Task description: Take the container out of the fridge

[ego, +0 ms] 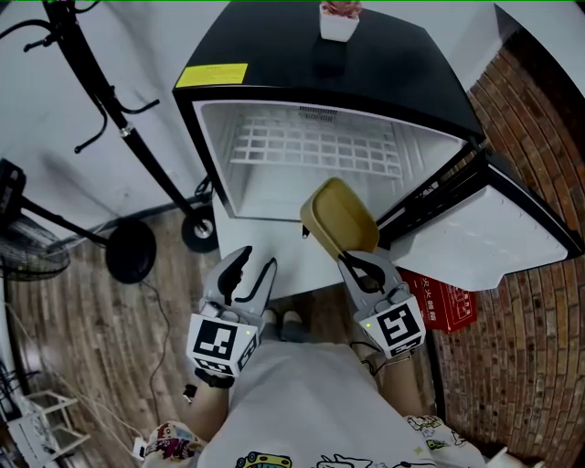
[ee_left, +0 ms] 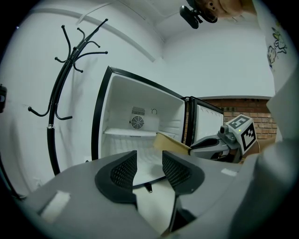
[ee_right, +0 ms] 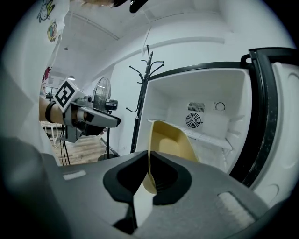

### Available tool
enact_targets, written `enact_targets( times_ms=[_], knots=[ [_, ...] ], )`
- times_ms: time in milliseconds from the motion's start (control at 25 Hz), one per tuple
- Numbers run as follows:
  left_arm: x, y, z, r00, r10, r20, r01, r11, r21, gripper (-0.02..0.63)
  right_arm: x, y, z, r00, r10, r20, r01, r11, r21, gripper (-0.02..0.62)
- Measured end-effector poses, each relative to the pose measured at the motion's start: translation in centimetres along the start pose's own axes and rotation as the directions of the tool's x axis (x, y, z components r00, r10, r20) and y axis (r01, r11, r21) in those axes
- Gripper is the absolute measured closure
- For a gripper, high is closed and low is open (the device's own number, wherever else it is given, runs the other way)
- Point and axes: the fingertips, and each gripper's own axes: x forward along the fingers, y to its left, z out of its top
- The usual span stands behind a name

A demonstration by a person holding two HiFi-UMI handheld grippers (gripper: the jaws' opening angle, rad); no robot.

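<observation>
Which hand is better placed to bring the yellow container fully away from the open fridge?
Right. The right tongs are shut on the rim of the yellow container, in front of the fridge. The left tongs are open and hold nothing.

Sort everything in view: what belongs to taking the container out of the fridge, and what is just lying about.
Job in hand:
fridge; its open door; yellow container; right gripper, shut on the container's rim; left gripper, open and empty.

Lying about:
coat stand; fan; small white pot on the fridge top; red box.
</observation>
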Motion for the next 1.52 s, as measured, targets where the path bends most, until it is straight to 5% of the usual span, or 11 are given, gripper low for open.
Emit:
enact_targets(
  times_ms=[520, 960, 1520],
  knots=[
    [0.5, 0.6, -0.9, 1.0, -0.022, -0.01, 0.022, 1.0, -0.022, 0.507, -0.5, -0.3, -0.4, 0.997, -0.027, 0.071, 0.014, 0.983, 0.181, 0.577],
    [1.0, 0.9, -1.5, 0.999, -0.031, -0.023, 0.031, 0.999, -0.035, 0.592, 0.1, -0.8, 0.0, 0.994, -0.023, 0.105, -0.004, 0.97, 0.244, 0.577],
    [1.4, 1.1, -1.4, 1.0, -0.014, -0.015, 0.014, 0.999, -0.051, 0.595, 0.2, -1.5, 0.3, 0.989, -0.018, 0.149, -0.03, 0.949, 0.313, 0.578]
  ],
)
